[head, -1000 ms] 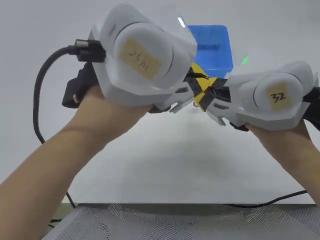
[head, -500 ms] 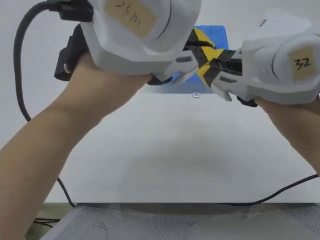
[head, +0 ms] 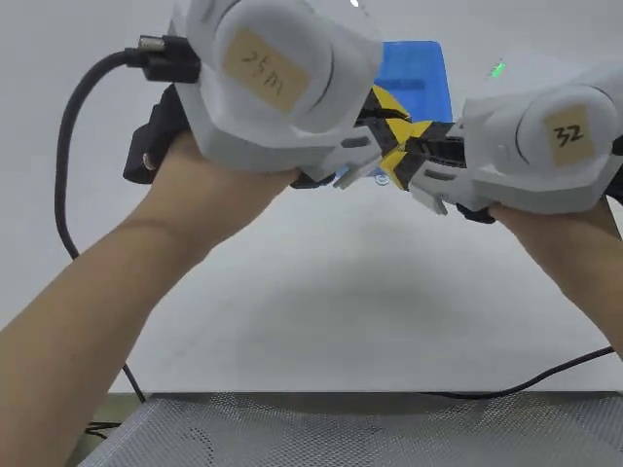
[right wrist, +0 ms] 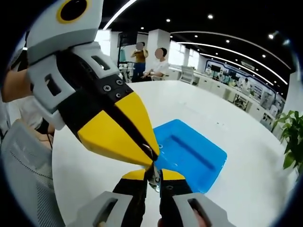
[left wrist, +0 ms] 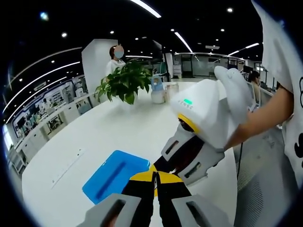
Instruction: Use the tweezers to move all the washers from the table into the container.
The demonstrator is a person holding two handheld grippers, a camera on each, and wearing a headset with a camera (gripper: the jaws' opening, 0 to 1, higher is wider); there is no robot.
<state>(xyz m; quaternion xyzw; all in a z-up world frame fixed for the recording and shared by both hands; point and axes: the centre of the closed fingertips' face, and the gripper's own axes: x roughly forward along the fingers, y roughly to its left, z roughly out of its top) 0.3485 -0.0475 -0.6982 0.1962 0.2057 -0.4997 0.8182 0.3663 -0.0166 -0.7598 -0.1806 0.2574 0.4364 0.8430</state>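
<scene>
My two grippers meet tip to tip above the white table (head: 321, 292). In the head view the left gripper (head: 382, 125) comes from the upper left and the right gripper (head: 401, 161) from the right. The right gripper's own view has its jaws (right wrist: 154, 178) shut on a thin metal piece, seemingly the tweezers (right wrist: 153, 176). The left gripper's yellow tips (right wrist: 150, 152) touch it from above, and its jaws (left wrist: 155, 182) stand shut. The blue container (head: 421, 73) lies just beyond the tips. A small washer (head: 382, 179) seems to peek out under them, mostly hidden.
A black cable (head: 73, 175) loops from the left gripper off the table's left side. Another cable (head: 545, 375) runs along the near right. A grey mesh surface (head: 341, 433) borders the front edge. People and a potted plant (left wrist: 124, 82) stand far behind.
The head camera has shifted up and then down. Both grippers stay tip to tip. The washer that showed plainly under the tips half a second ago is now mostly covered.
</scene>
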